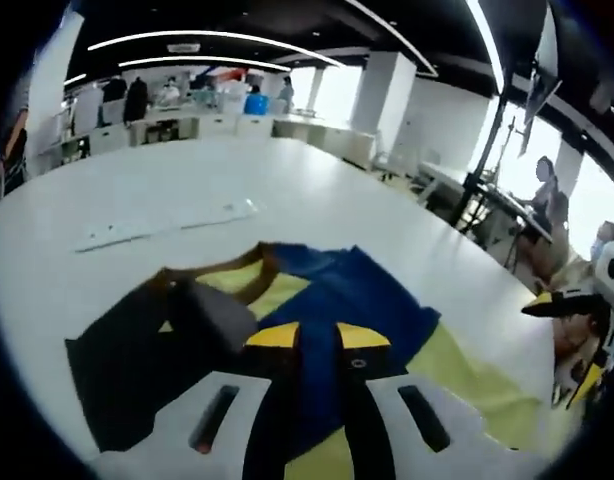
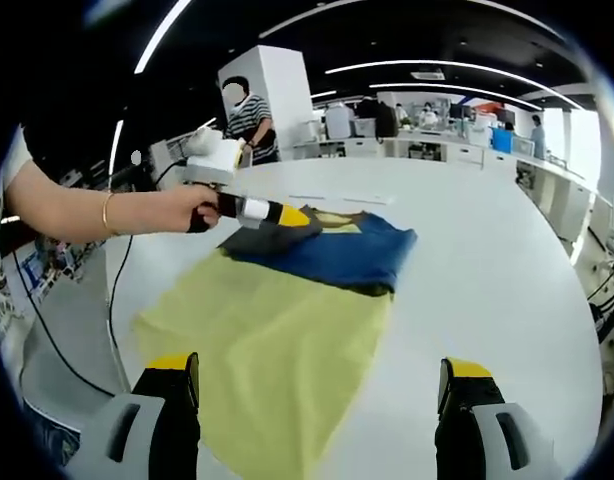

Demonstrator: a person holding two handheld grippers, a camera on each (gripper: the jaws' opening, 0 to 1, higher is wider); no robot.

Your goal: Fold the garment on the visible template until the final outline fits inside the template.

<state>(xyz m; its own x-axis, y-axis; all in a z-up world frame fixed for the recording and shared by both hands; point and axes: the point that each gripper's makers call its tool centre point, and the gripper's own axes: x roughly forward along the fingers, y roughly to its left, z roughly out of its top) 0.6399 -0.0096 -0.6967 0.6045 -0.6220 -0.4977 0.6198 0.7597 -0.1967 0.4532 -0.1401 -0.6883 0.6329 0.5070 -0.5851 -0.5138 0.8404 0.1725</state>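
1. Yellow cloth, thin and limp: the garment (image 2: 287,310) lies spread on the white table (image 2: 487,260), its yellow body toward the near edge, blue and dark parts bunched at the far end.
2. Right gripper (image 2: 317,385): jaws wide apart, holding nothing, poised above the yellow hem near the table's near edge.
3. Left gripper (image 1: 312,345): its yellow-tipped jaws look closed on blue fabric. In the right gripper view it (image 2: 287,216) is held by a hand (image 2: 192,210) and reaches in from the table's left edge, tip on the dark bunch.
4. Dark sleeve (image 1: 137,360) lies flat beside the collar (image 1: 252,270) in the left gripper view.
5. Judgement: a fold is mid-way. To do it well, carry the pinched layer over low and flat, keep the edge straight, then let the free gripper take the hem and match it.
6. Risk, as I read it: thin cloth drags and wrinkles if pulled fast.
7. Template: cannot make it out under the cloth. A pale flat strip (image 1: 167,225) lies farther up the table.
8. Room: open workshop, ceiling light strips, desks, people at the far benches.
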